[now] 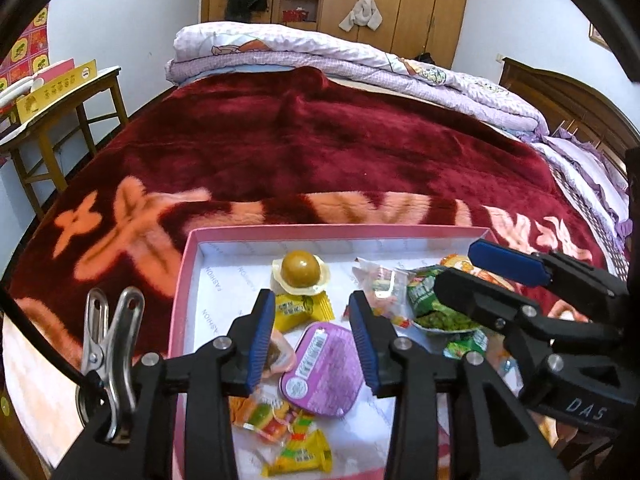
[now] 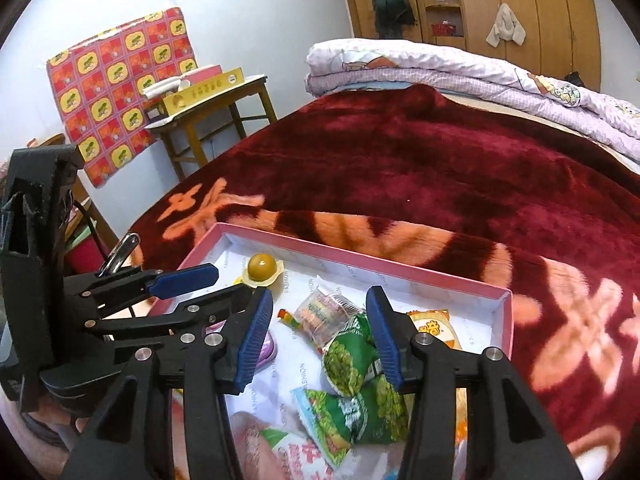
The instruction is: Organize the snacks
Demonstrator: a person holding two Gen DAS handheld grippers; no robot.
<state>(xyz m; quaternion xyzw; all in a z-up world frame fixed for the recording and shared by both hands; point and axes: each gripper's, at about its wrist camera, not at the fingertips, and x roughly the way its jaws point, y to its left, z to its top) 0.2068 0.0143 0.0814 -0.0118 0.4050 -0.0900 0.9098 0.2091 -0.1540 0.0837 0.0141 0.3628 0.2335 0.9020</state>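
My left hand-held gripper (image 1: 313,334) is a little open over the purple pack (image 1: 320,368). My right hand-held gripper (image 2: 320,334) is open over green bags (image 2: 352,364) in the pink box (image 2: 505,312).

"FASHION" on the pink box's (image 2: 505,312) paper lining; "DAS" on right gripper (image 1: 472,272).
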